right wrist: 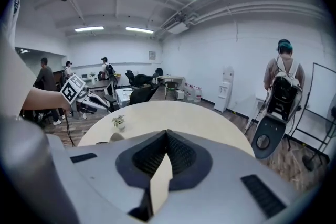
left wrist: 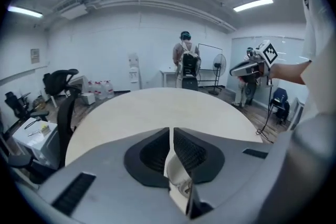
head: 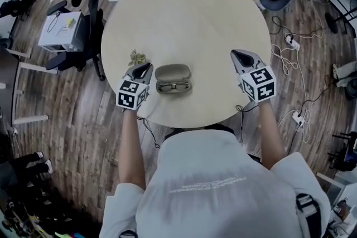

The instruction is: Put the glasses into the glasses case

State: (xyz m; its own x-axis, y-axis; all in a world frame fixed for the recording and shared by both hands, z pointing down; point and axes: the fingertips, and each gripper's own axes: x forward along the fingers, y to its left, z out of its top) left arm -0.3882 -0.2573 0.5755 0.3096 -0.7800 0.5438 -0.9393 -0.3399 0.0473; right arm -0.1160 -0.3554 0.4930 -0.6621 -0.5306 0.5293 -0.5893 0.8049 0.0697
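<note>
Round pale worktop seen from above. Glasses case lies open close to the near edge, a little left of centre, with its lid half toward the far side. The glasses sit inside the near half of the case, folded, lenses visible. Left tool is over the worktop just beside the case's left end, not clearly touching it, tips pointing toward the far-right. In the left gripper view its jaws are together at the tips with only a thin slit between them and nothing gripped. A pale curved shape shows through the gap lower down, and I cannot tell what it is. Right tool is near the worktop's right edge, well apart from the case, so the case lies between the two tools but much closer to the left one. In the right gripper view the jaws are closed tip to tip and empty, with bare worktop beyond them. Small potted plant stands just beyond the left tool, near the left edge, apart from the case.
</note>
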